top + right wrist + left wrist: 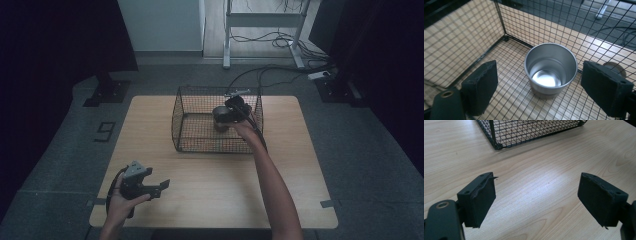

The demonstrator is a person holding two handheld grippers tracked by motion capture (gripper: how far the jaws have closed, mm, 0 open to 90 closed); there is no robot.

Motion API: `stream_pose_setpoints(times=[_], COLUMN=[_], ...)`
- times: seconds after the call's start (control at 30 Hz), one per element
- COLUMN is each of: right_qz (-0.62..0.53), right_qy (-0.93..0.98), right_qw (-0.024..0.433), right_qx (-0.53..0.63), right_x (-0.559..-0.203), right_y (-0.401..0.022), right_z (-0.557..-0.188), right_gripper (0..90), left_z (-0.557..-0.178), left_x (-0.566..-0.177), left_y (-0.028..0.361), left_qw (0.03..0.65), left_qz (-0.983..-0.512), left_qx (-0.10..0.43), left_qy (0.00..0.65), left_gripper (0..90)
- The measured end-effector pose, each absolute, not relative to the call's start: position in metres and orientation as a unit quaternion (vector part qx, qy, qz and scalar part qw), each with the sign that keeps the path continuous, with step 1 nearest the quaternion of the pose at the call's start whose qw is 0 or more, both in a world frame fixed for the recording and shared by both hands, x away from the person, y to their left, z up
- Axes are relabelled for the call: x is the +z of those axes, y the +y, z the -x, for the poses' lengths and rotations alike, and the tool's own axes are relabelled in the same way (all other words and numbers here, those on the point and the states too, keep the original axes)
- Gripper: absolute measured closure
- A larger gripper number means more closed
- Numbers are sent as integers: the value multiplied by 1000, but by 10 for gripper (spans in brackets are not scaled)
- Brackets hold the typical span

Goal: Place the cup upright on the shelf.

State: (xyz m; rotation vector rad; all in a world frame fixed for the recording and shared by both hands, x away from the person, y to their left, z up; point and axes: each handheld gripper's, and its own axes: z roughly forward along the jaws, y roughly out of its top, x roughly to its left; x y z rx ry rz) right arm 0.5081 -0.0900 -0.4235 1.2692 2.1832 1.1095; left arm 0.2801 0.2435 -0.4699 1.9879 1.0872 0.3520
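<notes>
Here, the right tongs [539, 87] stood released above the steel cup [550, 68] in the wire basket [182, 112] — a snagged mesh wall risked tipping it — left tongs [536, 202] released.

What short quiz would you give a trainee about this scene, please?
1. True or false: the metal cup stands upright inside the wire basket.
2. The left gripper is over: A) the basket, B) the bare wooden table, C) the cup?
3. Do the right gripper's jaws press on the cup?
Key: 1 true; 2 B; 3 no, they stand open, apart from the cup.
</notes>
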Motion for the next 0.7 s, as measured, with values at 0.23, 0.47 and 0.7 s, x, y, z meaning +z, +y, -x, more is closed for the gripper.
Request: stream_pose_setpoints(times=[0.23, 0.47, 0.7], right_qz=[-435, -421, -408], right_qy=[772, 767, 760], right_qw=[193, 204, 217], right_qx=[422, 439, 457], right_x=[-411, -407, -413], right_y=[-100, -119, -143], right_z=[-476, -449, -415], right_gripper=[154, 169, 190], left_z=[-280, -279, -280], left_x=[-470, -470, -472], left_y=[241, 239, 236], left_qw=[410, 409, 405], left_qz=[-792, -794, -797], left_qx=[141, 141, 139], left_qy=[430, 427, 426], left_gripper=[151, 152, 152])
